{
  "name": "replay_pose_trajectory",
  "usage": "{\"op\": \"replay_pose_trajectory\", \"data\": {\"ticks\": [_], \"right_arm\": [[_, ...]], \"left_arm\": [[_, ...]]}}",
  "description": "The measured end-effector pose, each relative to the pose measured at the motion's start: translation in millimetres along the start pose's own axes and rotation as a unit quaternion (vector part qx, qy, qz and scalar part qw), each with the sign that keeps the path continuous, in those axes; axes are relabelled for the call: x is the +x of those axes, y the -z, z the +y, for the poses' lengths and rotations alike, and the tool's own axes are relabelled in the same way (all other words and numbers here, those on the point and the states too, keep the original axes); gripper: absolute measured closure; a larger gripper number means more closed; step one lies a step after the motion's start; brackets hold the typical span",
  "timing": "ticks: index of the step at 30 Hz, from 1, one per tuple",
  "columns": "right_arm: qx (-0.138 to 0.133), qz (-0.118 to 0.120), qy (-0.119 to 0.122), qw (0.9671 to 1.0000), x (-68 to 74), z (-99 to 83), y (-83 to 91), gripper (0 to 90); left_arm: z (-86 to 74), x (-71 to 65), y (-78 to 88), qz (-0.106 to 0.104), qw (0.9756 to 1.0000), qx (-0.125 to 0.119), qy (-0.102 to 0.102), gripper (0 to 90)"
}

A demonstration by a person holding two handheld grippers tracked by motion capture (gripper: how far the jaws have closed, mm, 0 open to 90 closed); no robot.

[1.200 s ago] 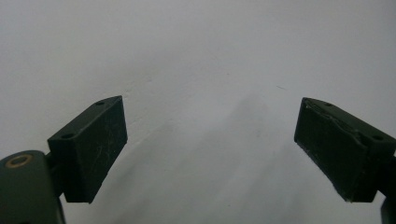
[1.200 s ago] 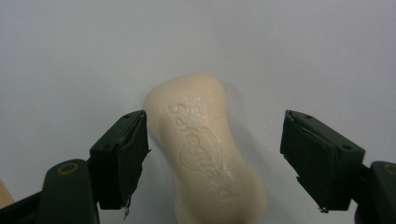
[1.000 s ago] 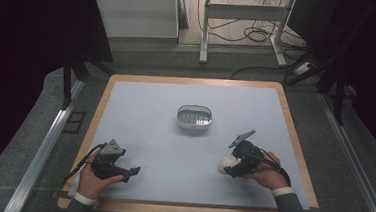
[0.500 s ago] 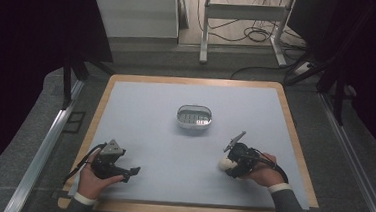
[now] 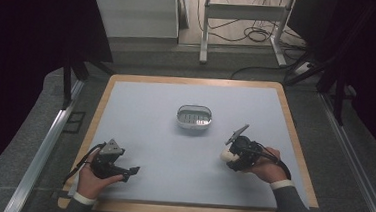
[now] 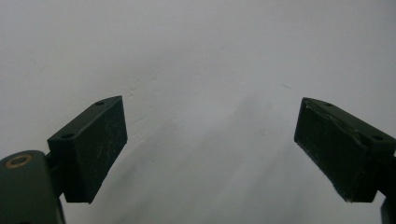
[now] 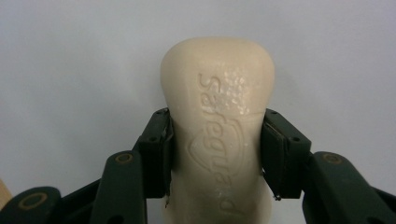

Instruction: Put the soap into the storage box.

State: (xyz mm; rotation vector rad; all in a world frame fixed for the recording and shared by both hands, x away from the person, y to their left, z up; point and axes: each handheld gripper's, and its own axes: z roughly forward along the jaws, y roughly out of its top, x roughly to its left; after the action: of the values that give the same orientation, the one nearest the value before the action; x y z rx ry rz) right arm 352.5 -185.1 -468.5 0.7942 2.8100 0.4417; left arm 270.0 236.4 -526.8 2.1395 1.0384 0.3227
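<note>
High view, right gripper: sat near the table's right front, jaws clamped on a pale soap bar.
Right gripper view: pads pressed both sides of the soap bar, above the table top.
Closing: jaws had just closed onto the soap.
Left gripper: jaws wide apart, nothing between them.
Soap dish: mid-table, well apart from the soap.

right gripper | my jaws have just closed onto the cream soap bar, pads pressing its sides | hand drew slightly toward 6 o'clock from a second ago
</note>
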Motion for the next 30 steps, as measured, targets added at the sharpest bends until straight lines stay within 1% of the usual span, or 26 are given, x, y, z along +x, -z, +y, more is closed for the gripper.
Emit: {"op": "replay_pose_trajectory", "data": {"ticks": [4, 5, 6, 9, 12, 13, 15, 16, 19, 21, 30], "right_arm": [[-0.019, 0.0, -0.011, 0.9998, -4.7, 1.6, 8.0, 49.6], [-0.019, 0.0, -0.011, 0.9998, -4.7, 1.6, 8.0, 49.6], [-0.023, -0.003, -0.014, 0.9996, -5.6, 2.1, 9.3, 49.5], [-0.041, -0.013, -0.011, 0.999, -9.8, 7.3, 13.8, 49.5], [-0.041, -0.012, -0.005, 0.9991, -12.9, 14.2, 15.9, 49.6], [-0.042, -0.016, -0.001, 0.999, -14.1, 17.1, 17.2, 49.6], [-0.043, -0.017, -0.003, 0.9989, -15.4, 19.8, 18.6, 49.5], [-0.051, -0.022, -0.003, 0.9985, -18.8, 24.8, 21.3, 49.6], [-0.053, -0.016, -0.009, 0.9984, -21.3, 28.8, 22.6, 49.6], [-0.053, -0.016, -0.001, 0.9985, -22.7, 30.5, 21.9, 49.5], [-0.054, -0.015, -0.004, 0.9984, -25.2, 38.7, 16.8, 49.6]], "left_arm": [[0.0, -0.6, -1.2, -0.002, 1.0, 0.003, -0.002, 9.9], [0.0, -0.6, -1.2, -0.002, 1.0, 0.003, -0.002, 9.9], [0.0, -0.9, -1.9, -0.002, 1.0, 0.003, -0.001, 9.9], [0.0, -0.7, -2.3, -0.002, 1.0, 0.005, -0.003, 9.9], [0.0, -1.2, -3.2, -0.002, 1.0, 0.007, -0.003, 9.9], [0.0, -1.3, -3.4, -0.003, 1.0, 0.007, -0.004, 9.9], [0.0, -1.4, -3.2, -0.003, 1.0, 0.006, -0.004, 9.9], [0.0, -1.2, -2.9, -0.004, 1.0, 0.006, -0.004, 9.9], [0.0, -0.6, -2.2, -0.002, 1.0, 0.005, -0.003, 9.9], [0.0, -0.6, -2.2, -0.002, 1.0, 0.005, -0.003, 9.9], [-0.1, -1.0, -3.4, -0.006, 1.0, 0.005, -0.003, 9.9]]}}
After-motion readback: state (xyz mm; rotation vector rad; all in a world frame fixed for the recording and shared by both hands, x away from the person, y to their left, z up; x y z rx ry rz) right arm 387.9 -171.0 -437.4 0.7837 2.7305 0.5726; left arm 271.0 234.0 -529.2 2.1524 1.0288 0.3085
